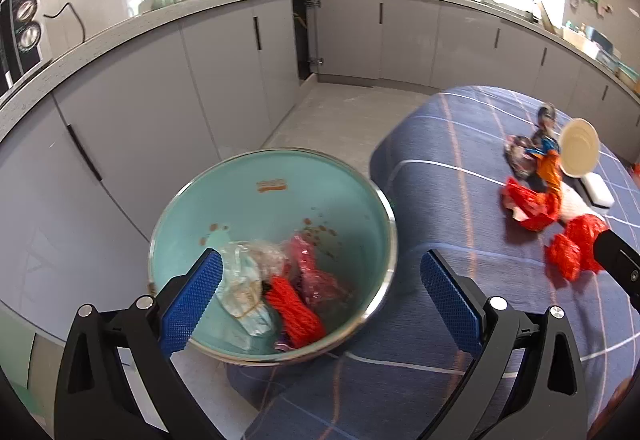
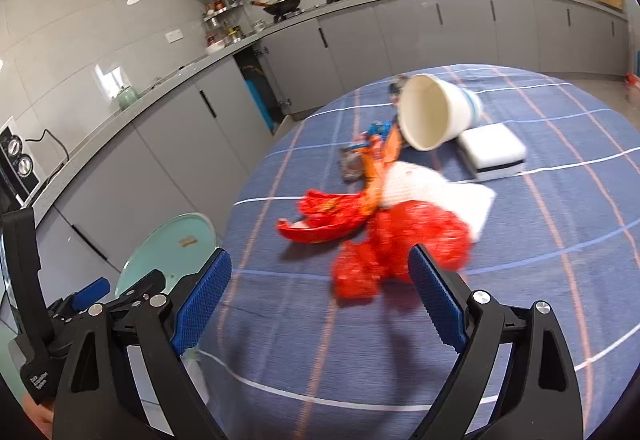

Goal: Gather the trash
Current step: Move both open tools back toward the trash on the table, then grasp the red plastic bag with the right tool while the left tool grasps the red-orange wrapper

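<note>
A teal bin (image 1: 280, 200) with a steel rim stands on the floor beside the table and holds several wrappers (image 1: 296, 292). My left gripper (image 1: 320, 280) is open and empty above its near rim. On the blue checked tablecloth (image 2: 520, 280) lies a heap of trash: a red net bag (image 2: 400, 252), a red wrapper (image 2: 324, 216), an orange wrapper (image 2: 376, 168), a white tissue (image 2: 432, 188) and a tipped paper cup (image 2: 432, 112). My right gripper (image 2: 320, 280) is open and empty, just short of the red net bag. The heap also shows in the left wrist view (image 1: 536, 200).
A white sponge block (image 2: 494, 150) lies behind the heap. Grey kitchen cabinets (image 1: 224, 80) run along the far side, one door ajar. The bin (image 2: 172, 252) sits off the table's left edge, with my left gripper (image 2: 92, 292) over it.
</note>
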`<state>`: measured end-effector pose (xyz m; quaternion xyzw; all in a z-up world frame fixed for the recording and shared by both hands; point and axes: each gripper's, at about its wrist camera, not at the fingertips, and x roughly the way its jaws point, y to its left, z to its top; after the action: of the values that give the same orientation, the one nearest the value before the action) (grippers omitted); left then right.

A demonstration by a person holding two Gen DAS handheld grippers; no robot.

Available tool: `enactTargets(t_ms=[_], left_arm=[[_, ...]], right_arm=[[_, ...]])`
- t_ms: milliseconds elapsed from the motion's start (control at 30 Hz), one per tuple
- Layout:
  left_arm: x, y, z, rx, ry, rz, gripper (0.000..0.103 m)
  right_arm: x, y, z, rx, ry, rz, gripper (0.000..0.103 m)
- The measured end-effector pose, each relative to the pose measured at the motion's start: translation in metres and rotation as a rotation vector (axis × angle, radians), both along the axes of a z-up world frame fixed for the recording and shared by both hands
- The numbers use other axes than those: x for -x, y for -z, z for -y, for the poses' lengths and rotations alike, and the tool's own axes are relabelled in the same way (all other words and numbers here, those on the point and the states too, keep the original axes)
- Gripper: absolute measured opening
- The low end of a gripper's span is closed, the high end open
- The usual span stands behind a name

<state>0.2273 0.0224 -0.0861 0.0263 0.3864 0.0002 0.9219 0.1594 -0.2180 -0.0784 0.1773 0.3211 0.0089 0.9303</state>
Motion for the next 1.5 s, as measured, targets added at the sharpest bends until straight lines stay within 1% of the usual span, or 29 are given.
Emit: enactTargets(t_ms=[400,567,633,833,900,933,967,1000,1067,1167,1233,1367,1500], left_arm=[[0.01,0.005,0.047,-0.006,0.109,-0.018,0.097],[0.013,0.007,0.067,-0.011,0.166,-0.019,0.097],[0.013,0.007,0.073,-0.011,0.185,-0.023,0.097],[0.012,0.005,0.084,-0.021,0.226,-0.022,0.097],[0.012,0.004,0.086,-0.027,0.233,-0.017,0.097],[0.011,0.003,0.086,-0.031,0.235,-0.015,0.097],[0.011,0.002,0.087,-0.031,0.238,-0.013,0.097],[0.009,0.001,0.087,-0.031,0.239,-0.012,0.097],[0.007,0.0,0.088,-0.028,0.241,-0.009,0.097],[0.002,-0.001,0.093,-0.023,0.256,-0.007,0.097],[-0.003,-0.002,0.099,-0.019,0.269,-0.005,0.097],[-0.012,-0.005,0.115,-0.004,0.3,0.011,0.097],[-0.026,-0.001,0.136,-0.004,0.331,0.017,0.096]], right_arm=[[0.023,0.014,0.057,-0.006,0.108,-0.036,0.089],[0.025,0.02,0.073,-0.022,0.137,-0.058,0.089],[0.02,0.022,0.073,-0.035,0.131,-0.068,0.089],[-0.003,0.022,0.06,-0.017,0.099,-0.082,0.088],[-0.015,0.025,0.056,-0.001,0.09,-0.103,0.087],[-0.02,0.027,0.055,-0.005,0.082,-0.114,0.077],[-0.024,0.029,0.055,-0.016,0.071,-0.129,0.063],[-0.026,0.032,0.054,-0.021,0.065,-0.143,0.058],[-0.026,0.035,0.055,-0.034,0.059,-0.147,0.04],[-0.021,0.03,0.059,-0.046,0.05,-0.118,0.025],[-0.016,0.024,0.064,-0.049,0.058,-0.091,0.022],[-0.005,0.009,0.088,-0.054,0.105,-0.044,0.022],[0.001,0.006,0.112,-0.027,0.174,-0.031,0.022]])
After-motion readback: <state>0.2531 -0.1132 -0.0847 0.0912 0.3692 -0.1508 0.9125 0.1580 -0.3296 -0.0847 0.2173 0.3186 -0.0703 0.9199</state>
